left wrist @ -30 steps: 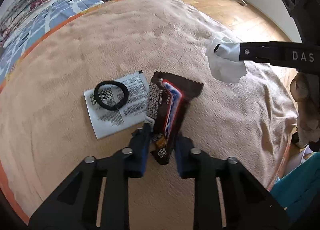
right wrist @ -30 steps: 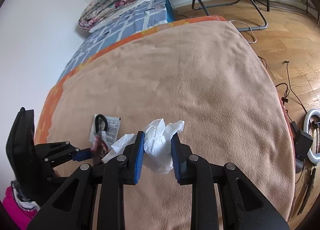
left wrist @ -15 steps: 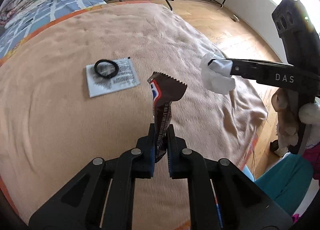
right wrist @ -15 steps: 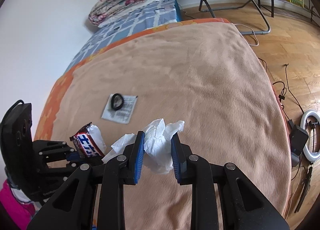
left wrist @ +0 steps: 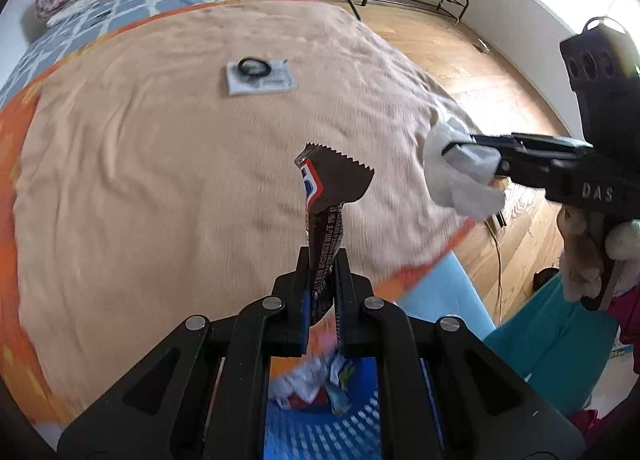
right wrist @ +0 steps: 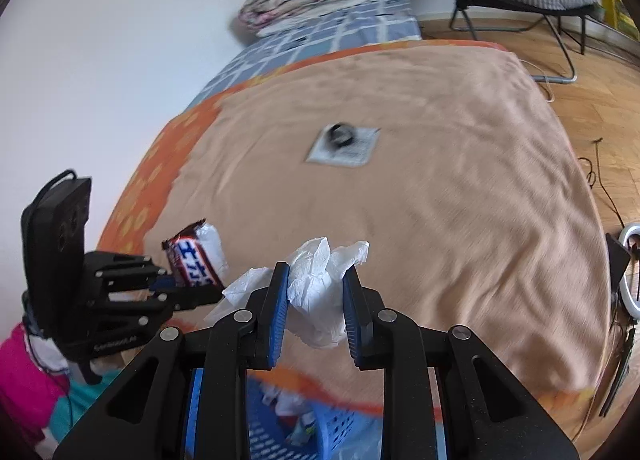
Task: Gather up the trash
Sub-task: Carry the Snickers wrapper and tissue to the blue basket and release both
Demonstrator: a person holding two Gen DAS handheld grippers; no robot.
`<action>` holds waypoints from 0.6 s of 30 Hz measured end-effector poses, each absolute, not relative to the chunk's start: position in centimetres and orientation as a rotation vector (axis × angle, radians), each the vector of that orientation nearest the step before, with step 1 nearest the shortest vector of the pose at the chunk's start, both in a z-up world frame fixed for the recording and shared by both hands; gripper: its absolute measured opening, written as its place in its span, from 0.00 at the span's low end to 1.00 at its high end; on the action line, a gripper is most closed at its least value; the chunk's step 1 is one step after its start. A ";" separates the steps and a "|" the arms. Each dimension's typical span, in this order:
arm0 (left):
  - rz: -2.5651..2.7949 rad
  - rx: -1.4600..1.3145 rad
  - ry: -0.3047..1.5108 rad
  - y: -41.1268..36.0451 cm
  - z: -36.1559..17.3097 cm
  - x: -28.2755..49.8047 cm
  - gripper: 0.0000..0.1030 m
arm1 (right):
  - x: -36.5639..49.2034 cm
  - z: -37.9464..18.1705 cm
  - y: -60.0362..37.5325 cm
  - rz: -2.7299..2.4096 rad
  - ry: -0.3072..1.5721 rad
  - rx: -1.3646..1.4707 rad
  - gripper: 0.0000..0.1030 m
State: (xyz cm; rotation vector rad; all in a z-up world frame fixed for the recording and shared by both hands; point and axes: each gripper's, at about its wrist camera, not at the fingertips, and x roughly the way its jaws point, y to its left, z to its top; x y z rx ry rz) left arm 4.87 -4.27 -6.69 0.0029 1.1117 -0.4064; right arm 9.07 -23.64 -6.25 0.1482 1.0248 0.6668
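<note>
Left wrist view: left gripper (left wrist: pixel 322 292) jaws clenched on brown candy wrapper (left wrist: pixel 330 196), upright at centre; blue basket (left wrist: pixel 320 436) at 6 o'clock; hair tie (left wrist: pixel 253 66) on sachet (left wrist: pixel 262 78) at 11 o'clock.

Right wrist view: right gripper (right wrist: pixel 316 312) jaws grasping crumpled tissue (right wrist: pixel 320 292); candy wrapper at 9 o'clock.

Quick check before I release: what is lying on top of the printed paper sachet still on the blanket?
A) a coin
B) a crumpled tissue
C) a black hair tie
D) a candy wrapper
C: a black hair tie rests on the paper sachet on the blanket; the tissue and candy wrapper are held in the grippers.
</note>
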 end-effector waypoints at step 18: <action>-0.355 -0.016 1.210 -2.2 -11.7 -6.3 0.07 | -2.9 -10.7 -19.6 0.776 1.125 -0.027 0.23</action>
